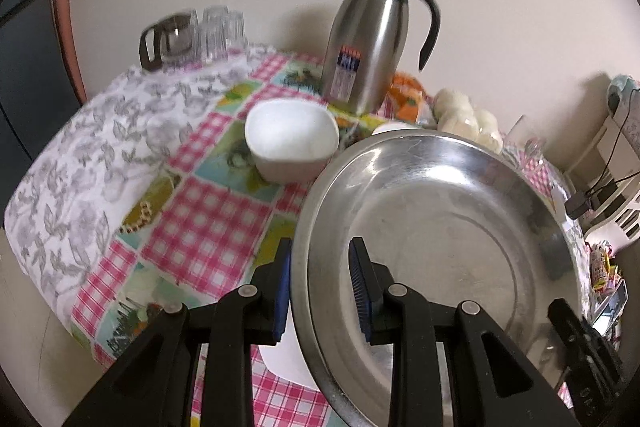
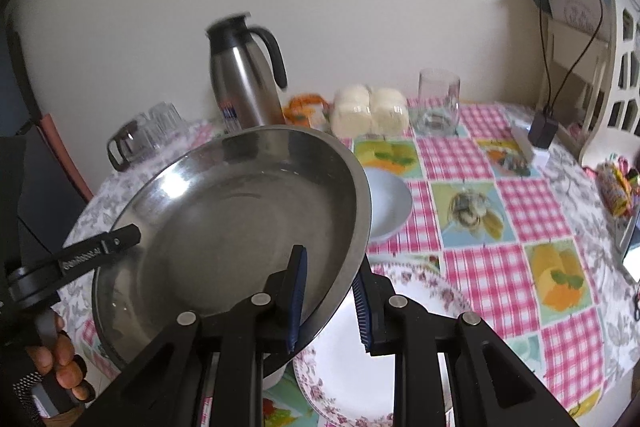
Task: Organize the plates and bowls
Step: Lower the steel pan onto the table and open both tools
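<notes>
A large steel dish [image 1: 440, 227] hangs tilted above the table, and both grippers hold it by opposite rims. My left gripper [image 1: 320, 291] is shut on its near-left rim, one blue pad inside and one outside. The right gripper [image 2: 330, 303] is shut on the right rim of the steel dish [image 2: 224, 227]. Each gripper shows in the other's view: the right gripper [image 1: 580, 343] and the left gripper [image 2: 100, 247], with a hand below it. On the cloth stand a white square bowl [image 1: 292, 139], a pale round bowl [image 2: 390, 203] and a floral plate [image 2: 360, 367], which lies partly under the dish.
At the back stand a steel thermos jug [image 1: 368, 39], a glass pot with several glasses [image 1: 192, 35], a bag of white buns [image 2: 372, 111] and a clear tumbler [image 2: 438, 103]. A charger [image 2: 542, 131] and a chair [image 2: 608, 67] are at the right edge.
</notes>
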Demonstrator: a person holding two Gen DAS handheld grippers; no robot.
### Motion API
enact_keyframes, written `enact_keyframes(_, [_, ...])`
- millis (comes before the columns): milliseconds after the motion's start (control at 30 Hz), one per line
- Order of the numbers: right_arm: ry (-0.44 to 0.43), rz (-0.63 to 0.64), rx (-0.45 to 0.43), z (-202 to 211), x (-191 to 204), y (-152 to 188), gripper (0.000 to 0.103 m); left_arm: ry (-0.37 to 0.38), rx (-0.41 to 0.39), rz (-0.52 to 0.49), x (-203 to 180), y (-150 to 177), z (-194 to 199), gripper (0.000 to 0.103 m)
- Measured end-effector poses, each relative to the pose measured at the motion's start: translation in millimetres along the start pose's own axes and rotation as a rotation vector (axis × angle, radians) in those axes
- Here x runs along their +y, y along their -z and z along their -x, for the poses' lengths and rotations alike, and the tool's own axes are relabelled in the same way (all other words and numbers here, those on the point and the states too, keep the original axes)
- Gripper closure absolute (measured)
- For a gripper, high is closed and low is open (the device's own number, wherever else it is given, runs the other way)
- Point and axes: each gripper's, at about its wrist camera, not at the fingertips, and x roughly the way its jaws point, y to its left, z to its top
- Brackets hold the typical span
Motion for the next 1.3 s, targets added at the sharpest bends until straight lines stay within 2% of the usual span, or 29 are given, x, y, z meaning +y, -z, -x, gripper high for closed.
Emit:
enact_keyframes(233, [0.011,-0.009,0.101,-30.4,-2.0,12.7,0.078,-0.026,0.105,0.014,5.2,8.1,-30.8,0.074])
enact_keyframes(400, [0.017,-0.004,0.158,-47.1,-1.1,20.7,0.078,-0.048,0.15,0.023,10.4,12.9,-42.5,0.074])
enact_keyframes(833, [0.031,0.046,0.24,-66.0,18.2,30.0,0.077,-0.059,0.221,0.106,37.1,15.2,-58.6,0.074])
enact_keyframes(1300, [0.069,0.091,0.317,-79.5,28.5,40.4,0.077,-0.083,0.268,0.116,43.8,18.5,-67.3,0.074])
